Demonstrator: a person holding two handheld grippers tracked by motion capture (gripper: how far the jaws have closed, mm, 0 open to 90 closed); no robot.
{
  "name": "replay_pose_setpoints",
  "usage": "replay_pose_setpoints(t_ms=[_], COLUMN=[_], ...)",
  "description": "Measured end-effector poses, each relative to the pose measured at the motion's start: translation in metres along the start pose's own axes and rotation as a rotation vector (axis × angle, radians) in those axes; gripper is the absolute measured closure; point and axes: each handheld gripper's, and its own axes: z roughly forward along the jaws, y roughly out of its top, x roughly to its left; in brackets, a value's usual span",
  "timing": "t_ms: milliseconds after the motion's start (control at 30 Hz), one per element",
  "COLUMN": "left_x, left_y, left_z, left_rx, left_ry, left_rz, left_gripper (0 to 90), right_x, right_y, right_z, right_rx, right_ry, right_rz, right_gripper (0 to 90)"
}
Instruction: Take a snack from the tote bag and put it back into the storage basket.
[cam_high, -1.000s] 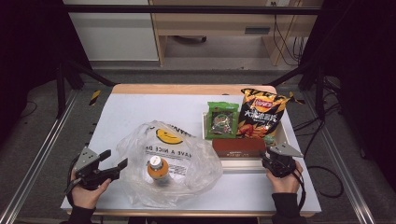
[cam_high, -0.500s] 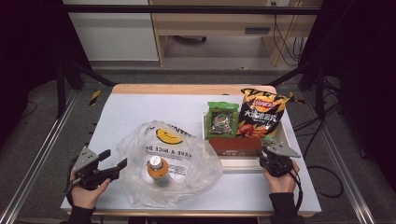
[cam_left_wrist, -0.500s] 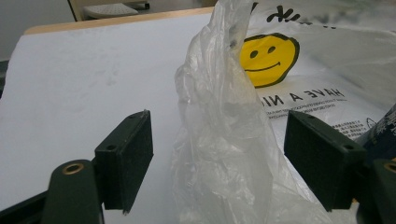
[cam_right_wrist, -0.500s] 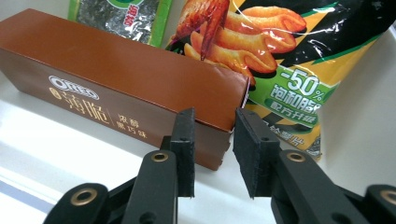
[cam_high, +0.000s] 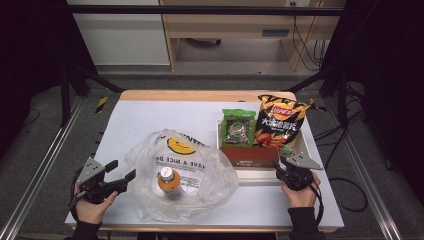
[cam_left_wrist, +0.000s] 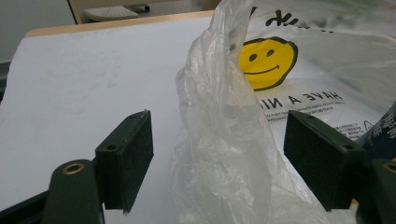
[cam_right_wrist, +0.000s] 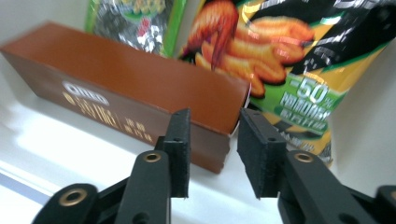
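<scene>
A brown box (cam_right_wrist: 130, 107) lies on its long side in a white tray (cam_high: 300, 150) at the tabletop's (cam_high: 150, 120) right, its long axis across the tray, white lettering facing the right tool (cam_right_wrist: 212, 154). That tool's jaws, just opening, flank its near end corner without pressing. The left tool (cam_left_wrist: 219, 163) stands wide apart around a fold of clear plastic bag (cam_left_wrist: 224, 140).

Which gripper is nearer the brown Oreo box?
Right. The right gripper sits at the brown Oreo box end corner, jaws apart; the left gripper is across the plastic bag.
</scene>
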Motion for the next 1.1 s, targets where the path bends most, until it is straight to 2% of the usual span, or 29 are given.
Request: replay_pose_setpoints(t_ms=[200, 433, 733, 867, 1100], left_x=[-0.001, -0.005, -0.015, -0.021, -0.032], left_y=[0.003, 0.007, 0.014, 0.018, 0.024], left_z=[-0.004, -0.007, -0.011, -0.014, -0.016], left_rx=[-0.019, -0.035, -0.057, -0.069, -0.083], left_ry=[-0.003, -0.014, -0.041, -0.055, -0.082], left_rz=[0.005, 0.005, 0.008, 0.013, 0.021], left_gripper=[23.8, 24.1, 24.5, 24.8, 25.2], right_x=[0.000, 0.005, 0.020, 0.030, 0.042], right_y=[0.005, 0.013, 0.027, 0.035, 0.045], right_z=[-0.013, -0.021, -0.030, -0.035, -0.043], right_rx=[-0.079, -0.120, -0.155, -0.181, -0.223], right_ry=[0.044, 0.096, 0.160, 0.194, 0.247], right_rz=[0.024, 0.035, 0.030, 0.008, 0.007], right_gripper=[55.6, 47.6, 40.5, 38.8, 37.3])
